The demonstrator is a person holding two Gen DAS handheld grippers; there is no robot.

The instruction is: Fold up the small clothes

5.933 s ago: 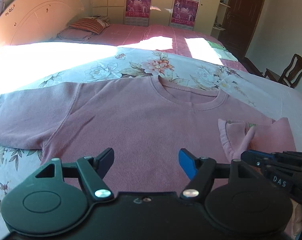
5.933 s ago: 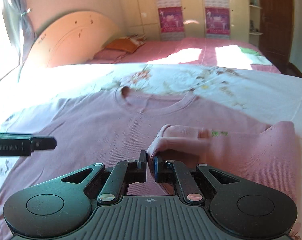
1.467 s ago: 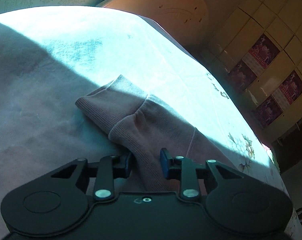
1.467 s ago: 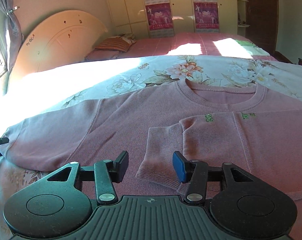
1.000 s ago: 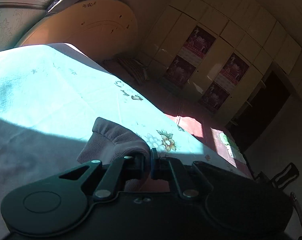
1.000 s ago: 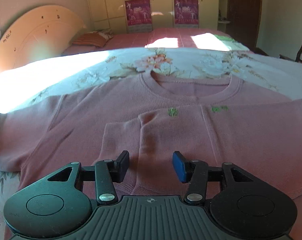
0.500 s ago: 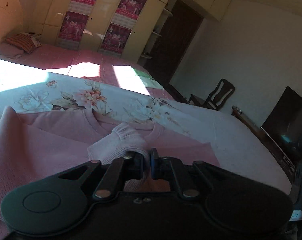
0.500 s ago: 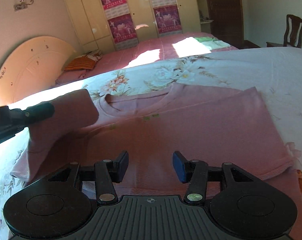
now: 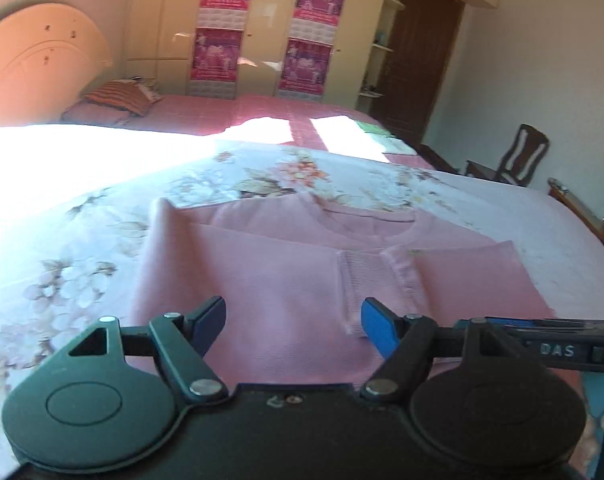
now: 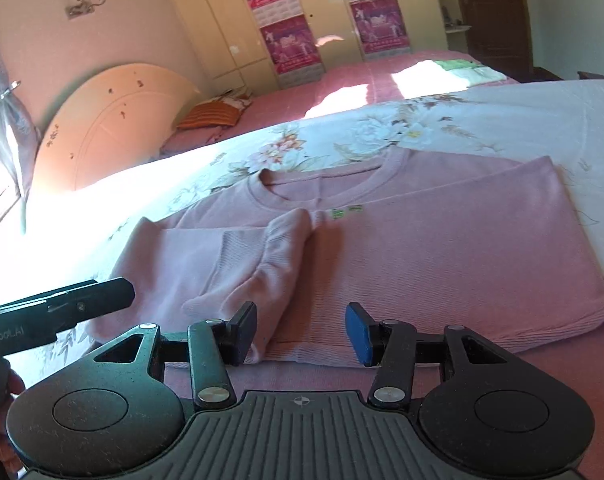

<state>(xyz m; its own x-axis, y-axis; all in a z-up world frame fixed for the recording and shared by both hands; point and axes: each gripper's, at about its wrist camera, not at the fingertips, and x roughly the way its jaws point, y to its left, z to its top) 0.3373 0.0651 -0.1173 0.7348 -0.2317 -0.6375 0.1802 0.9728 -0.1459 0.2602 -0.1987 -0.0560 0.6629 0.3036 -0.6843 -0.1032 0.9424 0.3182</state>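
On the floral bedspread point(image 9: 82, 248) my pink sweater point(image 10: 422, 248) has both sleeves folded in; left gripper point(image 9: 294, 320), jaws just opened, and right gripper point(image 10: 302, 332) both gape empty, body fold remaining.

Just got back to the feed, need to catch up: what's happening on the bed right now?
A person with two handheld grippers is folding a pink sweater spread on the floral bedspread. Both sleeves are folded across the chest, cuffs meeting near the middle. The left gripper has just been opening and has let go of the left sleeve; nothing is between its jaws. The right gripper hovers open above the hem, holding nothing.
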